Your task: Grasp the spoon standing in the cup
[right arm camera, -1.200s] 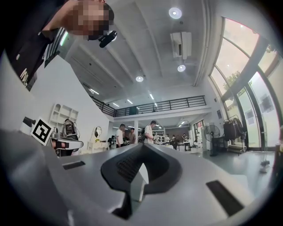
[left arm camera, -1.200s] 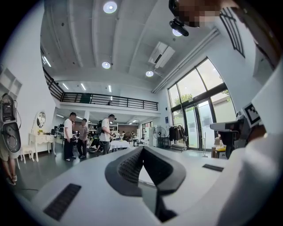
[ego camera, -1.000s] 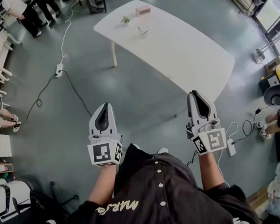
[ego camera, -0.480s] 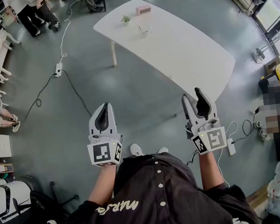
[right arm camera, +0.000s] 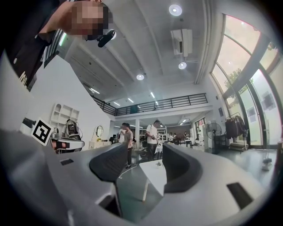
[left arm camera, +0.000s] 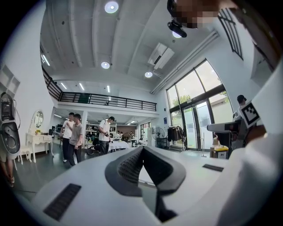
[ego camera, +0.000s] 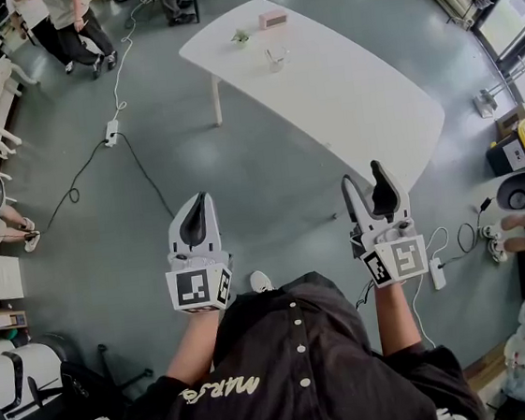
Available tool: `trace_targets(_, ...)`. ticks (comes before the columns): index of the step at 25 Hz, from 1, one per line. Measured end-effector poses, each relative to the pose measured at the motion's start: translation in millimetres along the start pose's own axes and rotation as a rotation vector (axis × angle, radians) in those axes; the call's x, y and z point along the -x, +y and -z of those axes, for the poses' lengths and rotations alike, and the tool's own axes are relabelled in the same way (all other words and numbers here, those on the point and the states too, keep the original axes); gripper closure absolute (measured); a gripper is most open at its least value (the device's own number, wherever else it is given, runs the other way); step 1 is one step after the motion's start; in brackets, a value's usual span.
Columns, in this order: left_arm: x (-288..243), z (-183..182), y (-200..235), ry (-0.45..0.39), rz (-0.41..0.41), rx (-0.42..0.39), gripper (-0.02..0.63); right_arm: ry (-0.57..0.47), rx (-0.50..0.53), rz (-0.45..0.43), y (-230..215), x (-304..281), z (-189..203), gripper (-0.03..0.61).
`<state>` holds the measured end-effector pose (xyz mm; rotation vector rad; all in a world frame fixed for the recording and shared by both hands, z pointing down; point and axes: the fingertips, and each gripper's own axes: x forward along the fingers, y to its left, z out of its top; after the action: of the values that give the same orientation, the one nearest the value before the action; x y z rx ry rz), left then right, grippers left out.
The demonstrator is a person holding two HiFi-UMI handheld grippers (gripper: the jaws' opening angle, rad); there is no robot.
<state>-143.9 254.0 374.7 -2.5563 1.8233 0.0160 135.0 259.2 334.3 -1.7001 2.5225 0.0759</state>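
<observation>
A clear cup (ego camera: 273,59) with a thin spoon standing in it sits on the white table (ego camera: 354,100), near the table's far end. Both grippers are held out level over the grey floor, well short of the table. My left gripper (ego camera: 199,202) is shut with nothing in it; in the left gripper view its jaws (left arm camera: 142,150) meet at the tips. My right gripper (ego camera: 364,180) is open, its jaws have just been opening, and nothing is between them. Through that gap in the right gripper view the table (right arm camera: 152,174) shows far ahead.
A pink box (ego camera: 271,19) and a small plant (ego camera: 240,37) stand near the cup. A power strip (ego camera: 110,132) with cables lies on the floor at left, another power strip (ego camera: 437,274) at right. People (ego camera: 72,28) stand at the far left.
My right gripper's jaws have gone from shut to open. The left gripper has kept still. The people at the far left have shifted.
</observation>
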Motion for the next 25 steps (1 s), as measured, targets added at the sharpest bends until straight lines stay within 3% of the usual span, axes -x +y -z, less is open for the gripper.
trace_targets(10, 3, 14, 22, 0.026, 0.027, 0.001, 0.603, 0.003, -0.012, 0.002, 29, -16, 14, 0.348)
trace_targets(25, -85, 8, 30, 0.02, -0.006, -0.006, 0.603, 0.008, -0.012, -0.022, -29, -94, 23, 0.348)
